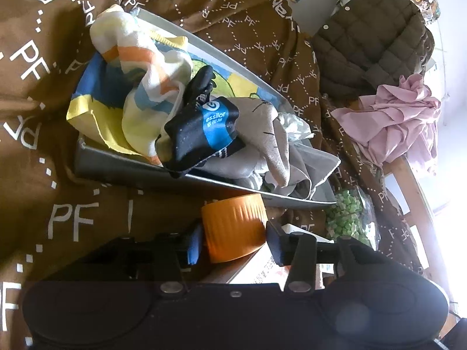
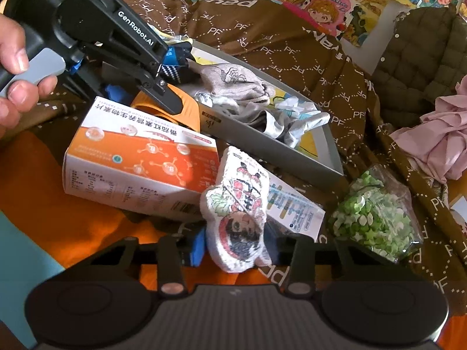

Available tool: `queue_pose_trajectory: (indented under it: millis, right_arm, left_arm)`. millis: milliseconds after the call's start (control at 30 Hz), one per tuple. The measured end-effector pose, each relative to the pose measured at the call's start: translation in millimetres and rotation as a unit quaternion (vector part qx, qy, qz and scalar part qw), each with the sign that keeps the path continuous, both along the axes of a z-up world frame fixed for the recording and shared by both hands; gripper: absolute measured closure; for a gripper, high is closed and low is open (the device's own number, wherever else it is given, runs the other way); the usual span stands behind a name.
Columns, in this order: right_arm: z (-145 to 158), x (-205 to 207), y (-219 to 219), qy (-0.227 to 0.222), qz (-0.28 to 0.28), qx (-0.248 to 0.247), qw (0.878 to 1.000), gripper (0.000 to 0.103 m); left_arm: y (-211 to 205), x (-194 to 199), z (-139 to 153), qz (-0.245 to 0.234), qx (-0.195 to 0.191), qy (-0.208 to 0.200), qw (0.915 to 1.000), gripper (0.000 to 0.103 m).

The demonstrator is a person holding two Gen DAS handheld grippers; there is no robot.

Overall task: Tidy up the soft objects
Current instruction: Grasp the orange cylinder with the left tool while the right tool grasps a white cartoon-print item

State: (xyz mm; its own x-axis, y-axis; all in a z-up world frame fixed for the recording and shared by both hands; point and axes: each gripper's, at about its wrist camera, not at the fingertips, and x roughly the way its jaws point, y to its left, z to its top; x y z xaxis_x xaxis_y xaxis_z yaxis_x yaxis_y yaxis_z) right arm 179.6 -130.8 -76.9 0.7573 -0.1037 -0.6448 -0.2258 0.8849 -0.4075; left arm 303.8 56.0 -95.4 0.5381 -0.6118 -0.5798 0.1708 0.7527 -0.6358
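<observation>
My left gripper [image 1: 233, 242] is closed around an orange ribbed soft thing [image 1: 236, 224], with a pad against each side. It sits just in front of a grey tray [image 1: 131, 172]. The tray holds a striped towel [image 1: 146, 58], a black and blue cloth [image 1: 204, 128] and a grey printed cloth [image 1: 268, 134]. My right gripper [image 2: 236, 248] grips a white padded piece with a cartoon print [image 2: 236, 204], which stands upright between its pads. In the right wrist view a hand [image 2: 17, 67] holds the left gripper [image 2: 166, 99] over the orange thing [image 2: 189, 108].
An orange and white carton [image 2: 140, 157] and a flat printed box [image 2: 294, 213] lie before the tray [image 2: 262, 143]. A clear bag of green bits [image 2: 376, 221] lies to the right. A pink cloth [image 1: 394, 122] and a quilted jacket [image 1: 370, 38] lie on the brown bedcover [image 1: 58, 213].
</observation>
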Motion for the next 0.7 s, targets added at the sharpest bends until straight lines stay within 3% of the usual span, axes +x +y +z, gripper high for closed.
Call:
queue_pose_trajectory:
  millis: [400,700]
  right_arm:
    - [2.5,1.1,-5.5,-0.017,-0.024,-0.011,1.0,0.072]
    - [9.0,6.4,-20.6,-0.034,-0.061,0.004,0.998,0.087]
  left_arm:
    - [-8.0,-6.3,11.7,0.008,0.02,-0.015,0.9997,0.067]
    - [-23.2,-22.7,35.1,-0.004,0.046,-0.075,0.9961,0.071]
